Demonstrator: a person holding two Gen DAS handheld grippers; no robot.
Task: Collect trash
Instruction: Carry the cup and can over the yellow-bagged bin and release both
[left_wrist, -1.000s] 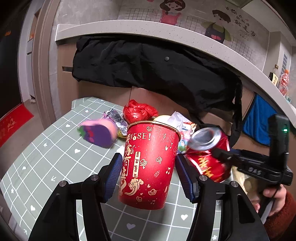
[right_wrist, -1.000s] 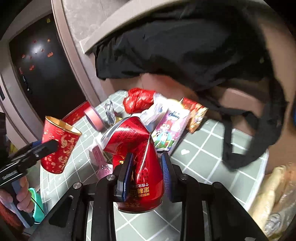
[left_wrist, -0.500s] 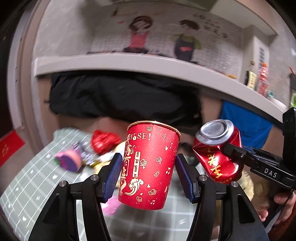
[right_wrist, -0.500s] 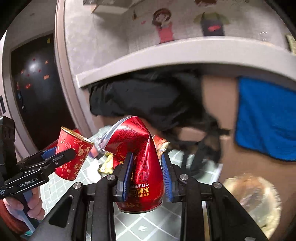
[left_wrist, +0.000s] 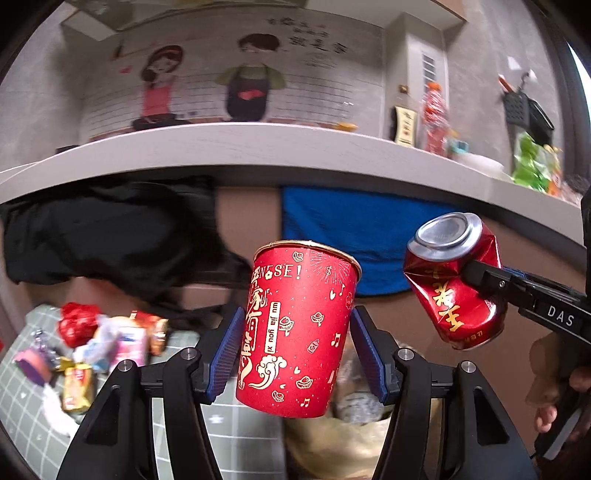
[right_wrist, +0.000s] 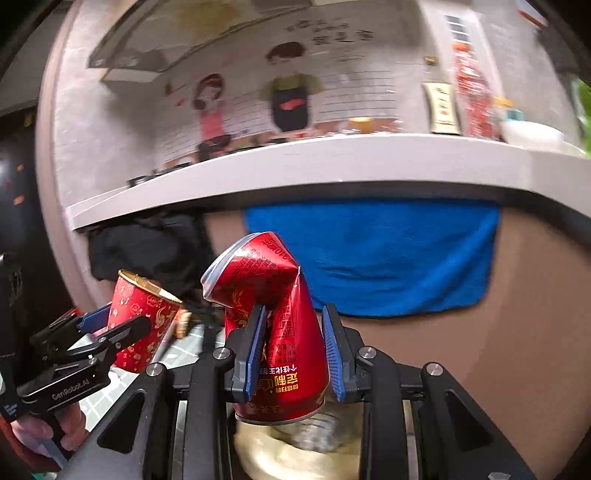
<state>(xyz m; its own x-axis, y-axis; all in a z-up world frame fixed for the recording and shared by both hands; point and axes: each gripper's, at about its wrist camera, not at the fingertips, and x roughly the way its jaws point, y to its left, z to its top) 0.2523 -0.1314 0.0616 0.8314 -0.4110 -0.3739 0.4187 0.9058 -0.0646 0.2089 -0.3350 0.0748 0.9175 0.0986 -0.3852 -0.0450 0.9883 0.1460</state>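
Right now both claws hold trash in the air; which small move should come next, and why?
Probably lower the right claw slightly and open it: its crushed can hangs just above the yellowish bag. The left claw with the paper cup can follow.

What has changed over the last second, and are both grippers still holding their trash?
Both grippers have swung away from the table: the wrapper pile has slid to the lower left of the left view, and a yellowish bag now shows below them. Nothing was grabbed or released. The left gripper stays clamped on the cup, the right gripper on the crushed can.
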